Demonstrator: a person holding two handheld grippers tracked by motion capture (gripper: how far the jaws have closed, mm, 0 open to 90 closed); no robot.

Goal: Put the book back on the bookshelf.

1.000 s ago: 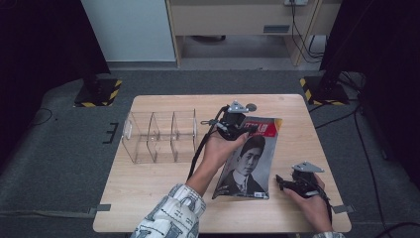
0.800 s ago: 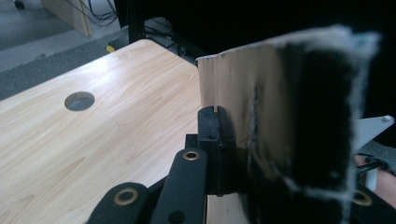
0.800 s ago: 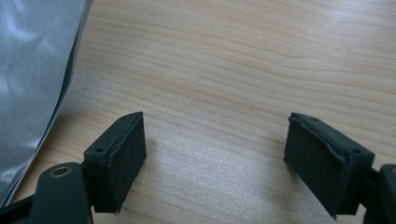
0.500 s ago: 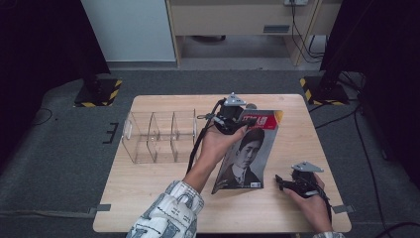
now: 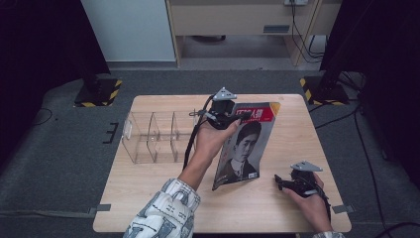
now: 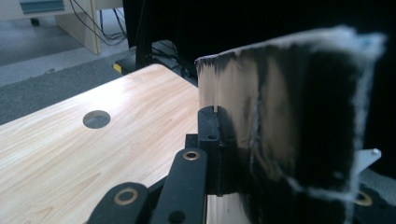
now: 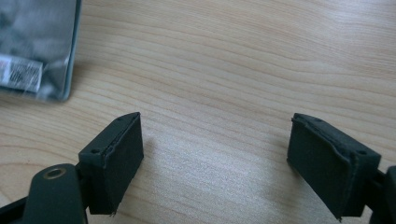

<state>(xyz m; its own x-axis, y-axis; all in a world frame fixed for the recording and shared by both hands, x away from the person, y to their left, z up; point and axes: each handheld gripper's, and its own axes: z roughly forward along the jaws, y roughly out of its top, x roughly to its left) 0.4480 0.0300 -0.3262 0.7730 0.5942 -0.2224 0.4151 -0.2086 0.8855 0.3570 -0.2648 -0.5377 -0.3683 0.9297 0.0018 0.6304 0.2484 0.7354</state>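
Writing on the magazine (image 5: 245,144) cover is too small to be read. Its top edge is clamped by the left gripper (image 5: 229,115), lifted tilted over the worktop (image 5: 148,183). The right gripper (image 5: 289,182) rests near, jaws open.

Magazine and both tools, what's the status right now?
Left tool shut on magazine, far edge lifted off table. Right tool open, resting. Clear rack beside, not blocking.

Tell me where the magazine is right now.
In the high view the magazine is right of table centre, its far end lifted by the left gripper, between the clear organizer and the right gripper.
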